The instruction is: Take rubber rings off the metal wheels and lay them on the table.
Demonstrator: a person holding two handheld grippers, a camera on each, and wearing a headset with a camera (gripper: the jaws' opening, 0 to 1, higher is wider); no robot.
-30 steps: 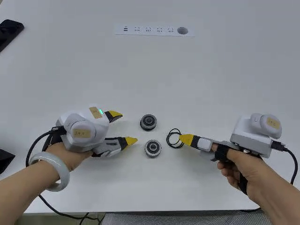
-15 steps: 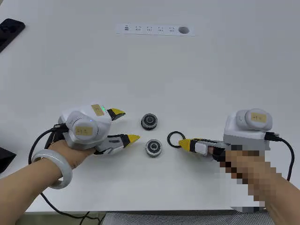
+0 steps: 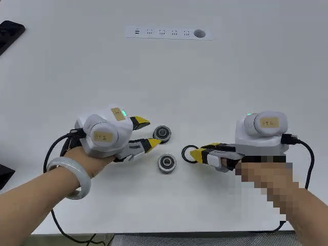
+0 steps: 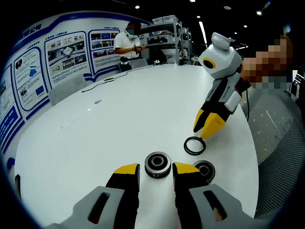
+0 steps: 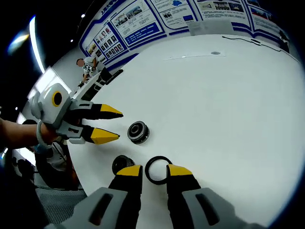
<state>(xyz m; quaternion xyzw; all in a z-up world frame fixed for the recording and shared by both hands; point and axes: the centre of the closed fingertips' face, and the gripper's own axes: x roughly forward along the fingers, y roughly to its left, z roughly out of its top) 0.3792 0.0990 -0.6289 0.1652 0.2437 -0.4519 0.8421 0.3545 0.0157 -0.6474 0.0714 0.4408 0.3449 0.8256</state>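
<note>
Left gripper (image 3: 151, 132) advanced, open before far wheel (image 3: 162, 133); right gripper (image 3: 197, 152) open at loose ring (image 3: 187, 153), beside second wheel (image 3: 167, 162).

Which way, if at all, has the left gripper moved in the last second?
Yes. Judged against the power strip, which keeps its place in the head view, the left gripper has moved right, toward the farther wheel.

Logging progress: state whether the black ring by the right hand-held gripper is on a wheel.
Off: the rubber ring lies flat on the table, apart from near wheel and far wheel.
</note>
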